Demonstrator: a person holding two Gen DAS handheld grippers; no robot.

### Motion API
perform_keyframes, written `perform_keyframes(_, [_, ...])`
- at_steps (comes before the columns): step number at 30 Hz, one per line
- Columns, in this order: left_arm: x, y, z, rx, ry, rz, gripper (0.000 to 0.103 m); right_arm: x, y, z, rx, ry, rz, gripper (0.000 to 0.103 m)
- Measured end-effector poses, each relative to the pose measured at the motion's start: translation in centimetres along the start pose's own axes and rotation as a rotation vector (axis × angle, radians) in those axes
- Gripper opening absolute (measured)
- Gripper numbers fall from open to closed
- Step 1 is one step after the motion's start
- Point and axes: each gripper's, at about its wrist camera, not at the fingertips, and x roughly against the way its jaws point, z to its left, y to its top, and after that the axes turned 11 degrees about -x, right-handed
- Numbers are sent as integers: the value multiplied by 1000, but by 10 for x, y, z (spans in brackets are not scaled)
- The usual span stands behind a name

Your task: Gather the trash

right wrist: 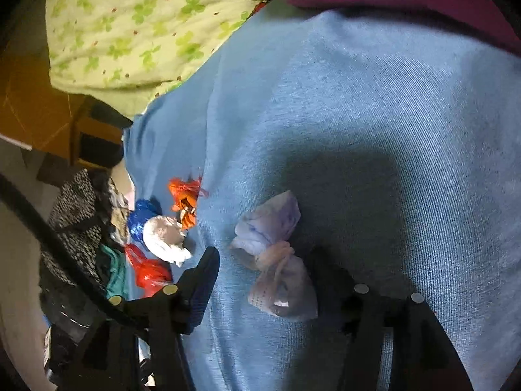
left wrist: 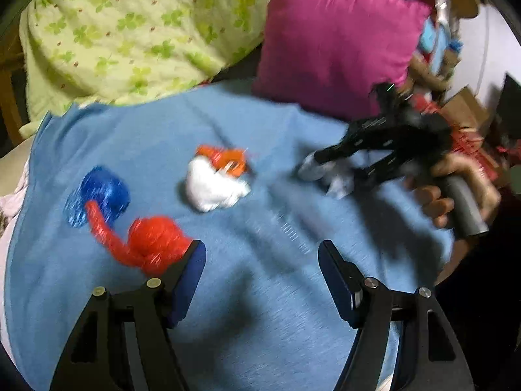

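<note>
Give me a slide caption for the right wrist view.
Open right gripper straddling a knotted pale bag on the blue cloth.

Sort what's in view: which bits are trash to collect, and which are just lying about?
Trash to collect:
- knotted pale bag
- red bag
- blue bag
- white wad
- orange wrapper

Lying about:
- blue blanket
- magenta cushion
- green floral quilt

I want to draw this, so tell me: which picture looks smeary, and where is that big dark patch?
Left wrist view: smeary from motion, most on the right gripper and the red bag. Right wrist view: sharper; a big dark shadow falls on the blue cloth around the pale knotted bag. Both views bend at the edges with black corners.
</note>
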Motion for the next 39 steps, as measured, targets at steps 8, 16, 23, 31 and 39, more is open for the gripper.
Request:
perform_keyframes(8, [-28, 23, -35, -59, 17, -2, 73, 0, 8, -16, -146, 102, 33, 62])
perform_keyframes(16, [-47, 22, -35, -54, 77, 73, 73, 1, 10, -12, -125, 70, 23, 62])
perform_keyframes(23, [-33, -3, -3, -2, 137, 124, 73, -5, 2, 13, 21, -64, -7, 62])
perform_keyframes(31, [-7, -8, 36, 106, 250, 99, 73, -10, -4, 23, 71, -136, -33, 62])
perform_keyframes(39, [-2, 10, -4, 6, 109, -24, 74, -9, -2, 18, 37, -110, -37, 65])
